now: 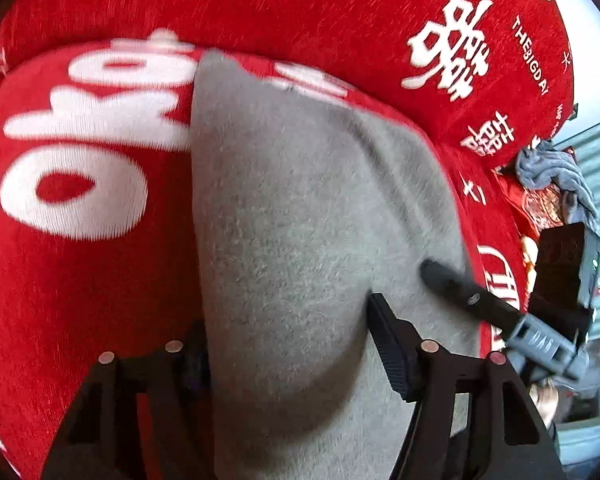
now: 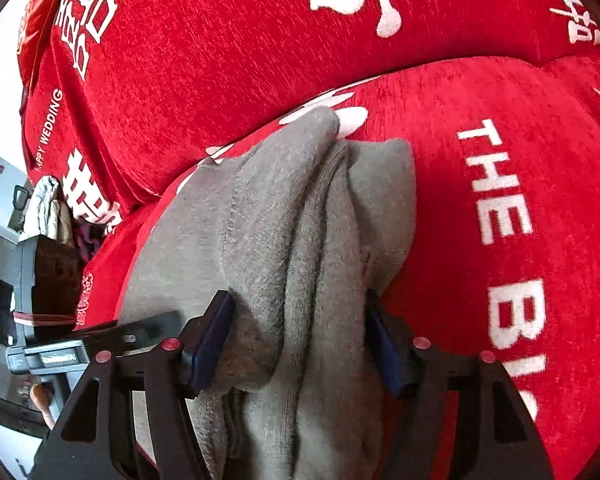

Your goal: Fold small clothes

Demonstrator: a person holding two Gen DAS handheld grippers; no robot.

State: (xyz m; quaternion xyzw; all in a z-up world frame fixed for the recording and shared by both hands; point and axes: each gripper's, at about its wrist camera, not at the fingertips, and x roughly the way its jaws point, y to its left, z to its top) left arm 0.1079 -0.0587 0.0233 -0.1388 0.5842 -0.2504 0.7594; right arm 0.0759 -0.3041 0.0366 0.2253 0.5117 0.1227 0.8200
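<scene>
A grey fleece garment [image 1: 300, 208] lies on a red seat cover [image 1: 80, 280] printed with white characters. My left gripper [image 1: 292, 356] hangs low over the garment's near part, jaws apart; the right pad's ribbed face is bare and the left finger is half hidden by the cloth's edge. One finger of the right gripper [image 1: 460, 292] rests at the garment's right side. In the right wrist view the garment [image 2: 312, 220] is bunched in long folds that run between the fingers of my right gripper [image 2: 300, 344]. Its blue pad faces show beside the cloth, not pressed in.
A red back cushion [image 1: 300, 8] rises just behind the garment. A crumpled blue-grey cloth [image 1: 548, 168] and red packets [image 1: 540, 208] sit at the seat's far end. The left gripper's finger [image 2: 140, 328] pokes in beside the bundle, with folded cloths [image 2: 48, 204] behind it.
</scene>
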